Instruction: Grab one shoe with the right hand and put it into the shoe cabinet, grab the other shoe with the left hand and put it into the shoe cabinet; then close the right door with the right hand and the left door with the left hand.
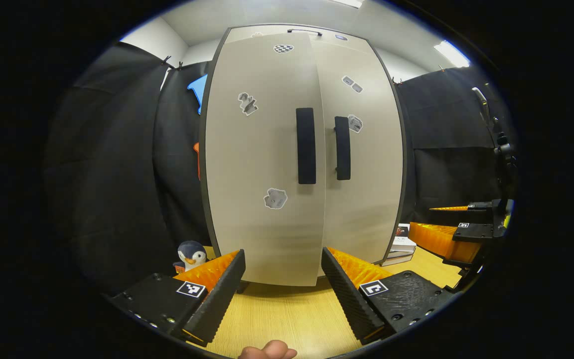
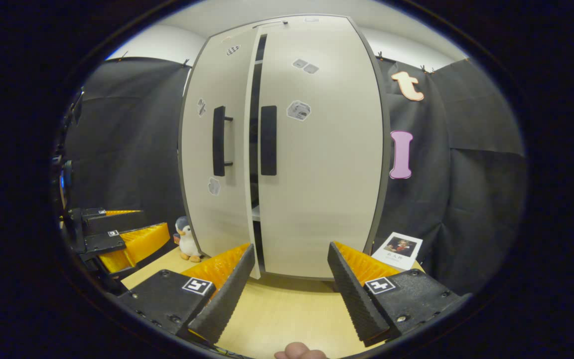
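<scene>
The cabinet (image 2: 287,144) has its left door (image 1: 262,159) slightly ajar, so the left gripper (image 1: 282,294), wide open and empty like the right gripper (image 2: 292,294), should push it flush.

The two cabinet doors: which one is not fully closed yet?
The left door, with the bar handle standing off it, is ajar: a dark gap separates it from the right door, which sits flush.

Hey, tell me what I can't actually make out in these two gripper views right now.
- Shoes: the doors cover the cabinet inside in both views; the dark gap beside the left door in the right gripper view reveals nothing.
- Stickers: too small to read, both views.
- Books: partly behind the right door, left gripper view.
</scene>
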Demonstrator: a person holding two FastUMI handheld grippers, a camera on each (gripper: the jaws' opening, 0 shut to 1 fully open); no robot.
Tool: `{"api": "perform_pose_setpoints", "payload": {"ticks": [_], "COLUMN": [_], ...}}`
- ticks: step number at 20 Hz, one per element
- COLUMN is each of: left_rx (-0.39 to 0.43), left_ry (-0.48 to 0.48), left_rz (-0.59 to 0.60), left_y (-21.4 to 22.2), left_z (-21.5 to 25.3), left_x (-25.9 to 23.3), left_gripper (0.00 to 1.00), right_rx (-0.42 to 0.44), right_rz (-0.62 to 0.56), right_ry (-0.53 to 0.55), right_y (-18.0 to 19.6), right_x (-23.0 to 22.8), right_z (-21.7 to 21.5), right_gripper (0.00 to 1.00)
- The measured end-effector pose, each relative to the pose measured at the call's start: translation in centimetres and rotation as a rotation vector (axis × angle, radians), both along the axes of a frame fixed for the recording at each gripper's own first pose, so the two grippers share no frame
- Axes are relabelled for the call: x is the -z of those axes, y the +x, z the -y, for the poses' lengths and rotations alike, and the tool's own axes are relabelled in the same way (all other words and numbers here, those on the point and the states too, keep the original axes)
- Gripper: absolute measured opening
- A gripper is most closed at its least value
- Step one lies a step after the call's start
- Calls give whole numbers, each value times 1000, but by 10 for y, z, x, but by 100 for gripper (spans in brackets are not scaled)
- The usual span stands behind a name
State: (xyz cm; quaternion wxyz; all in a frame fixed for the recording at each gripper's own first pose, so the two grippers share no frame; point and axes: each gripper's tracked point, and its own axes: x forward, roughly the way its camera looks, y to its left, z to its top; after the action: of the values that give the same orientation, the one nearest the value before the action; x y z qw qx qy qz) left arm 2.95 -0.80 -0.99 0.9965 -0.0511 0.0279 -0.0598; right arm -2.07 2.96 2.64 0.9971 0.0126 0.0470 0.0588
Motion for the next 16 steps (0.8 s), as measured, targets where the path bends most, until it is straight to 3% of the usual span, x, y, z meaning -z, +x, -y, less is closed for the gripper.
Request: {"api": "perform_pose_setpoints", "payload": {"ticks": [16], "left_rx": [7], "left_ry": [-11], "left_rz": [-40], "left_y": [-17], "left_z": [-14], "left_x": [13], "left_gripper": [96], "right_rx": [15], "right_rz": [-42], "right_ry": [19], "right_y": [-17], "right_x": [11], "right_z": [-11], "right_gripper": [96]}}
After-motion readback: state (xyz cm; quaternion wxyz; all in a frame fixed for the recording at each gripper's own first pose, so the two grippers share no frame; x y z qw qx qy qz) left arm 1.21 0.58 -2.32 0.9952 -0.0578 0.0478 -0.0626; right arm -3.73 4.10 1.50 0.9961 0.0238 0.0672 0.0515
